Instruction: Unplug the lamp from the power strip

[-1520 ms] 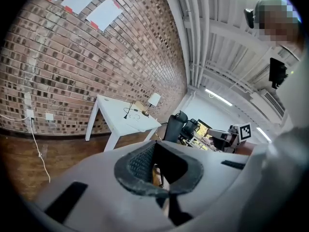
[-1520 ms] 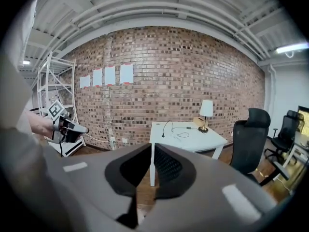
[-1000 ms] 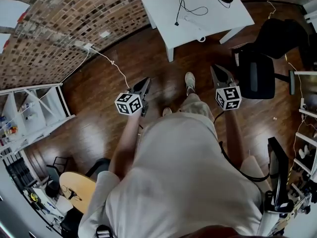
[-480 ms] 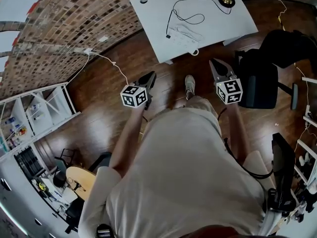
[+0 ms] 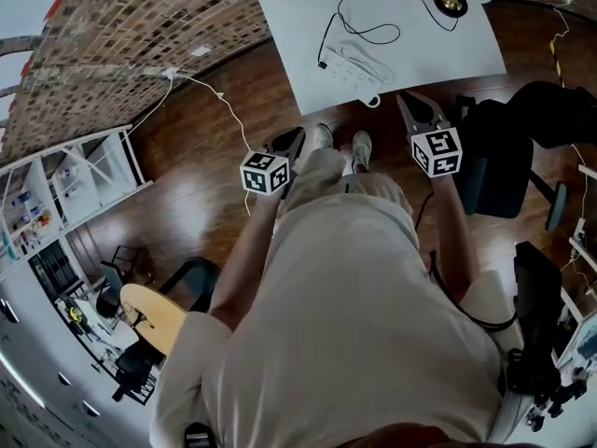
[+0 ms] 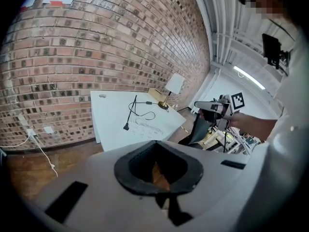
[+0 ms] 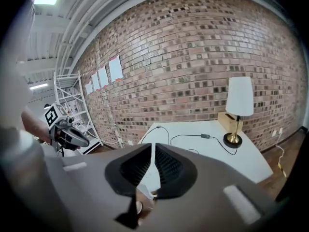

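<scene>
As left claw (image 5: 297, 138) and right claw (image 5: 410, 104) hang closed, empty, one lamp (image 5: 451, 1), one power strip (image 5: 354, 63)

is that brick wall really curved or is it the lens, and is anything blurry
Lens, most likely: in the left gripper view the brick wall bows outward and the corners go black; in the right gripper view it arches likewise, yet the lamp reads sharp; in the head view the edges of the white table splay, without motion blur.

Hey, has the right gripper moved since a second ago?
Yes. The right gripper has moved toward the white table; its tip now nearly meets the table's near edge in the head view.
</scene>
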{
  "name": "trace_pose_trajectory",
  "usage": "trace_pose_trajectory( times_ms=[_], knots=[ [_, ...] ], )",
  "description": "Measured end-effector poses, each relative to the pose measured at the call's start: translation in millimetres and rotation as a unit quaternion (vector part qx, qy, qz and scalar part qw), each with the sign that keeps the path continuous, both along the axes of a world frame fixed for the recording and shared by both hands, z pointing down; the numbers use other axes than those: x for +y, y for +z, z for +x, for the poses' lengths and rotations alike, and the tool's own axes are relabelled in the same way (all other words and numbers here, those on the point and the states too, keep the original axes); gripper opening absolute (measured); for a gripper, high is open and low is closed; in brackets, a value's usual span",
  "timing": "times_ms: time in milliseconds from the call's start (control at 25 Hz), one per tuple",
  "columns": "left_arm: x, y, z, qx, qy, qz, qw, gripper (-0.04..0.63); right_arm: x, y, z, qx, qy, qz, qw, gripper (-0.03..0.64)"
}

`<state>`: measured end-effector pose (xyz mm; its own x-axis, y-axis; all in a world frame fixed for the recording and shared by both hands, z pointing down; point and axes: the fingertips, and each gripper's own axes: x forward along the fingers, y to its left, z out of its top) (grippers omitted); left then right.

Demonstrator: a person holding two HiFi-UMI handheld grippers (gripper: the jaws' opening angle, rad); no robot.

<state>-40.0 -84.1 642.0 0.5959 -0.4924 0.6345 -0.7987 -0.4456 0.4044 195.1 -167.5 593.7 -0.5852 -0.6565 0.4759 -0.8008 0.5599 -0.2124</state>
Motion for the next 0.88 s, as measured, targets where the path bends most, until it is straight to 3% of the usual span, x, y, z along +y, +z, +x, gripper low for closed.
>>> trace_pose_trajectory(
  times_ms=[160, 320, 440, 600, 720, 880],
  knots=[
    [-20, 23, -4, -0.019, 0.016, 0.005, 0.9997, 0.003, -10, 8, -32, 0.003, -0.027, -0.011, 1.0, 0.014],
    [-51, 41, -14, -0.061, 0.074, 0.05, 0.9941, 0.003, -19, 5, -66, 0.011, -0.053, -0.013, 0.998, 0.015],
    [-75, 56, -15, -0.092, 0.128, 0.069, 0.9851, 0.003, -26, 1, -82, 0.021, -0.067, -0.018, 0.997, 0.017],
    [-115, 88, -18, -0.114, 0.187, 0.058, 0.974, 0.003, -43, 10, -104, 0.052, -0.084, -0.028, 0.995, 0.019],
    [-130, 115, -18, -0.131, 0.238, 0.041, 0.9616, 0.003, -50, 26, -125, 0.083, -0.099, -0.042, 0.991, 0.026],
    [-145, 141, -18, -0.14, 0.299, 0.044, 0.9428, 0.005, -55, 46, -153, 0.117, -0.119, -0.061, 0.984, 0.034]
  ],
)
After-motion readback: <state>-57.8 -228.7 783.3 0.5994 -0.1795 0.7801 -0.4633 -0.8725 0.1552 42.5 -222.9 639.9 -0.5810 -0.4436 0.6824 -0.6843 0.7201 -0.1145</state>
